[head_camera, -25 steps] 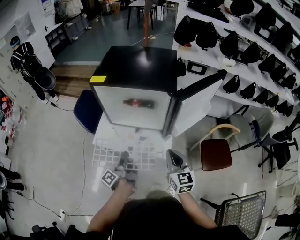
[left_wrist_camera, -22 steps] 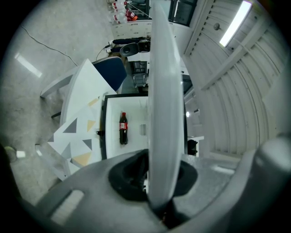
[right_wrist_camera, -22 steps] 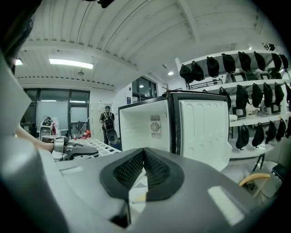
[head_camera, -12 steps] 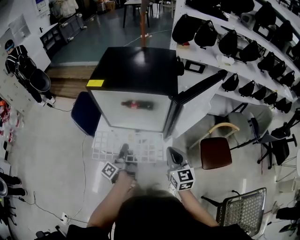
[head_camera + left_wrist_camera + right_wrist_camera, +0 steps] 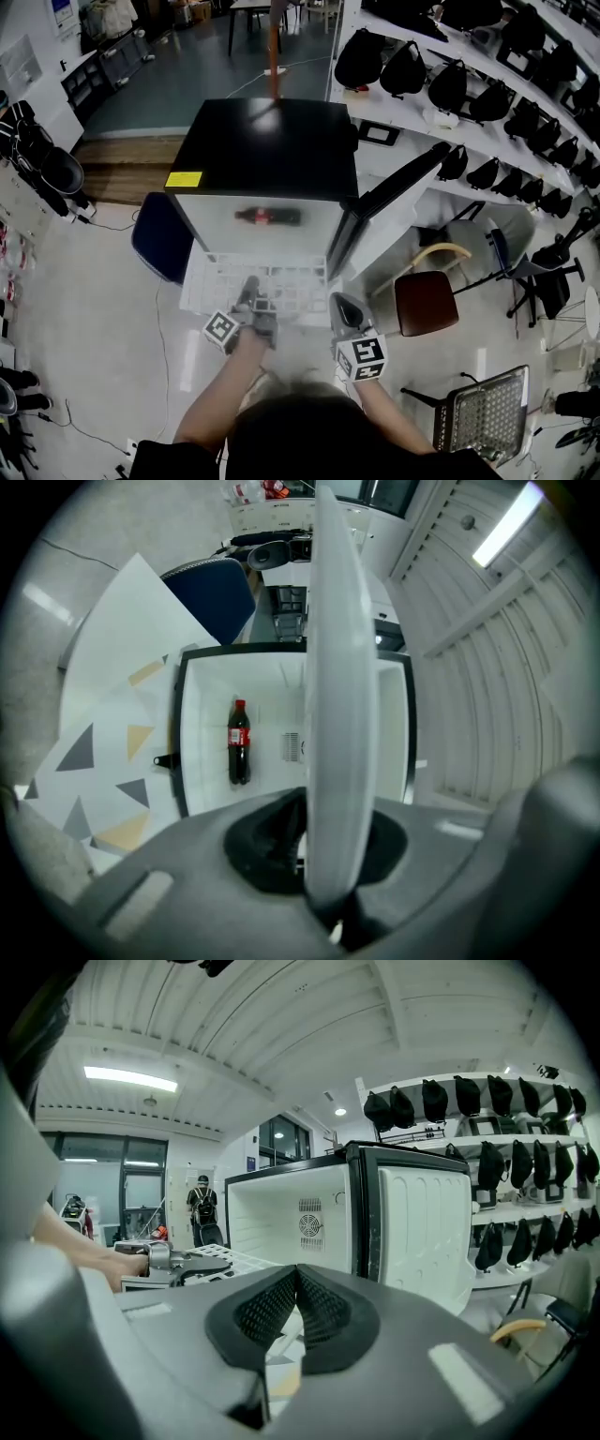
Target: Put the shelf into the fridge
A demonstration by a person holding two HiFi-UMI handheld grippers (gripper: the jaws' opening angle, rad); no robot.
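Observation:
The fridge (image 5: 267, 141) has a black top, and its door (image 5: 389, 211) stands open to the right. A cola bottle (image 5: 267, 217) lies inside it. The white wire shelf (image 5: 281, 281) is held level in front of the opening, its far edge at the fridge's mouth. My left gripper (image 5: 249, 286) is shut on the shelf's near edge. In the left gripper view the shelf (image 5: 337, 696) shows edge-on as a white band between the jaws, with the bottle (image 5: 238, 742) beyond. My right gripper (image 5: 339, 302) is shut beside the shelf's right front corner. Its pads (image 5: 281, 1302) meet with nothing between them.
A chair with a dark red seat (image 5: 428, 302) stands just right of the open door. Racks of black bags (image 5: 487, 84) line the right wall. A blue chair (image 5: 159, 234) sits left of the fridge. A mesh chair (image 5: 483, 417) is at the lower right.
Both grippers and the shelf have moved forward toward the fridge. The shelf's far edge, earlier short of the opening, now reaches it.

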